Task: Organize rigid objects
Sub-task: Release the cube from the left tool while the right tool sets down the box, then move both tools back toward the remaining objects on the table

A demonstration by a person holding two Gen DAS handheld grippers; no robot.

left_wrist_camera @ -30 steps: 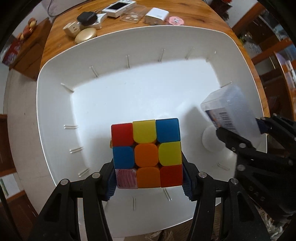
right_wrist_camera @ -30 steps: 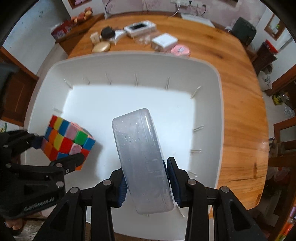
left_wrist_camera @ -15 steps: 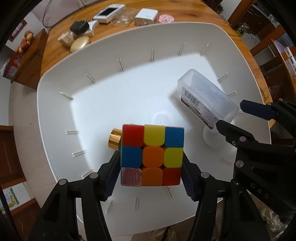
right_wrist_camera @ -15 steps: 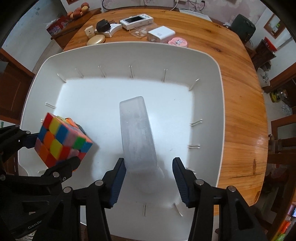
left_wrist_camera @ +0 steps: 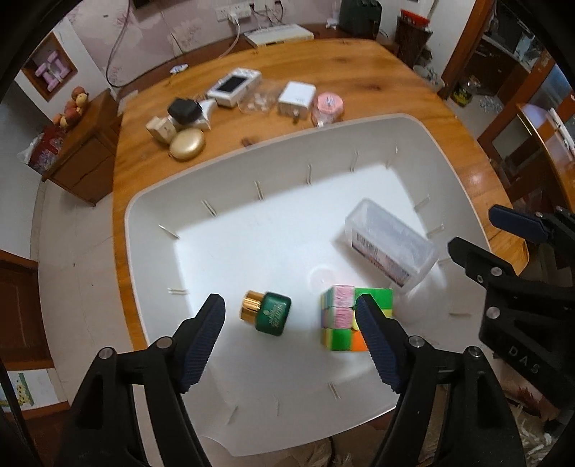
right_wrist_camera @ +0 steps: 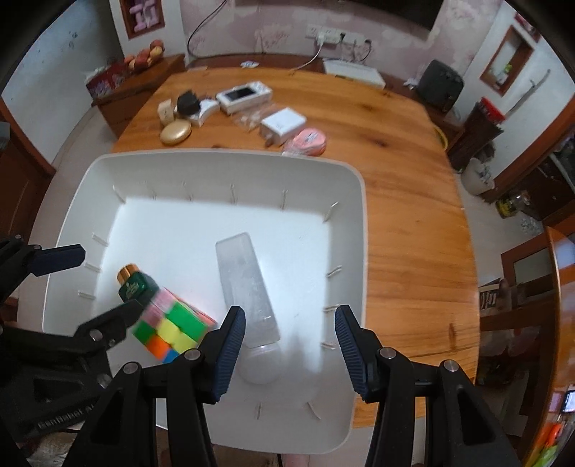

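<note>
Both the left claw (left_wrist_camera: 289, 323) and right claw (right_wrist_camera: 289, 336) hang released above the white plastic tray (right_wrist_camera: 215, 161). Inside lie a multicoloured puzzle cube (left_wrist_camera: 341, 316), a clear plastic box (right_wrist_camera: 248, 283) and a green gold-capped bottle (left_wrist_camera: 269, 312).

A lived-in home: a round wooden dining table (right_wrist_camera: 413, 201), fruit on a sideboard (right_wrist_camera: 143, 57), wall sockets (right_wrist_camera: 325, 34).

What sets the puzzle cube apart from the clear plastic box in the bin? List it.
The puzzle cube is opaque and multicoloured; the clear plastic box is translucent with a barcode label. The cube is compact and equal-sided; the box is long and narrow. Both lie released in the white bin, apart from each other.
</note>
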